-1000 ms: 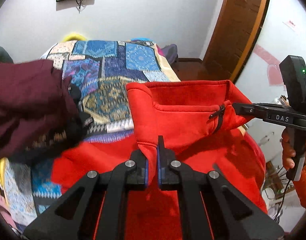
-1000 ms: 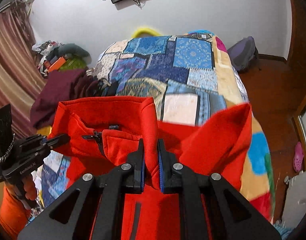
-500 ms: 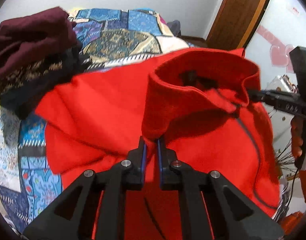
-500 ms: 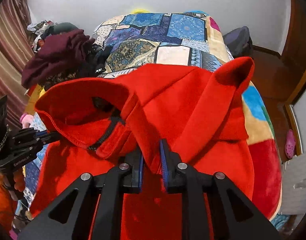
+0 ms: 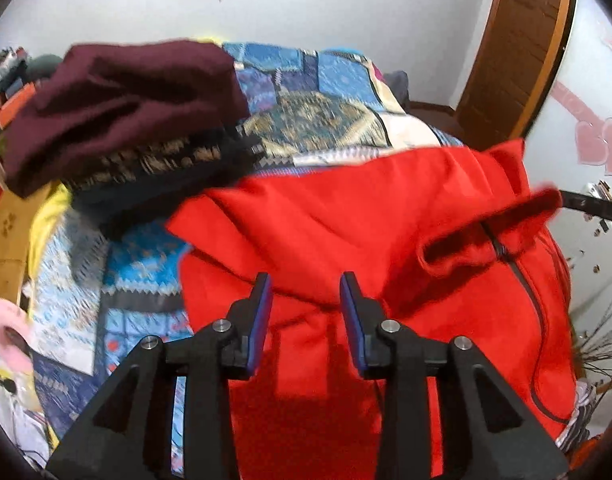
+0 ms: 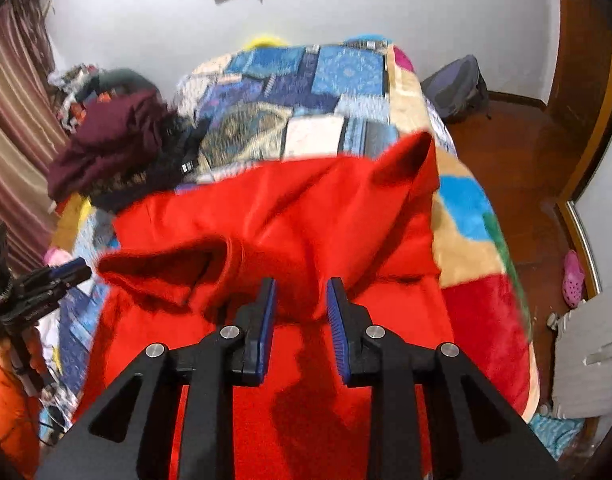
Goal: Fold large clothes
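Here red fleece jacket (image 5: 346, 220) overlies bedspread (image 5: 326, 120)

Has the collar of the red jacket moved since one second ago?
Yes. The collar of the red jacket has dropped: it stood up against the patchwork bedspread, now lies low. Both grippers, left and right, have just been opening, pads off it.

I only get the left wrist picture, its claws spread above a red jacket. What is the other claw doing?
Observer: The right gripper is open too. Its jaws have just been opening, and a fold of the red jacket sits between them, not pinched.
Operator: Anything lying around further to the right?
Observer: A pink shoe lies on the floor.
Operator: And over on the left?
Observer: A striped curtain hangs there.
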Available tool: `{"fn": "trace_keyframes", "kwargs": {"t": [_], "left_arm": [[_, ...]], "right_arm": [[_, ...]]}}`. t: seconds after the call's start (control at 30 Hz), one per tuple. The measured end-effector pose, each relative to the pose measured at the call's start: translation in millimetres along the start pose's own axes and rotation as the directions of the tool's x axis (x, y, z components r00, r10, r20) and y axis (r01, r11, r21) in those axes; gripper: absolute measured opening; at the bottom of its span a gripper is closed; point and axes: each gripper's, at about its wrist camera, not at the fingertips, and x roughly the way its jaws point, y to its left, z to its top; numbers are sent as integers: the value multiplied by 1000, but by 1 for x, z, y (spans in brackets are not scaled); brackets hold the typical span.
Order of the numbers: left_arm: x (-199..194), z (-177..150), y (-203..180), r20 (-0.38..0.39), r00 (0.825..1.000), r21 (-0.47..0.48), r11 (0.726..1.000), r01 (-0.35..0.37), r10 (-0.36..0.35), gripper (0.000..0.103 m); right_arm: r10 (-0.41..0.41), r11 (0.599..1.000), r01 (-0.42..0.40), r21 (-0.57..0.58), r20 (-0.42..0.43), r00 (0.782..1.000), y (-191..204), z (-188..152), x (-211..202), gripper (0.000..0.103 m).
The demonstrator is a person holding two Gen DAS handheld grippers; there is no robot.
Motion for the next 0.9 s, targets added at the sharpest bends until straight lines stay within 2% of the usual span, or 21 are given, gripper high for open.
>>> {"fn": "trace_keyframes", "kwargs": {"t": [0.17,0.3,0.43,0.6,0.73,0.83,0.9], "left_arm": [[10,25,6,28,1000,-3,1000,-4,4,37],[31,43,7,30,1000,-7,1000,4,-4,37],[57,51,12,-5,1000,-35,999,11,-11,37],[96,46,29,-67,997,-69,997,-37,33,37],[121,32,56,-126,991,-150,986,-69,50,37],[127,22,74,-139,988,-204,974,-95,67,37],[125,16,88,-134,989,-249,964,-95,63,47]], "right_arm": [[15,1000,-16,3,51,999,3,26,2,23],[31,999,-31,-7,43,999,11,45,27,23],[25,1000,-25,-12,13,1000,12,55,54,23],[-63,997,62,-53,-28,998,0,59,83,23],[-123,992,123,-15,-51,991,-30,61,93,23],[-179,983,181,40,-62,982,-61,60,96,23],[-192,977,197,80,-67,979,-78,59,96,23]]}}
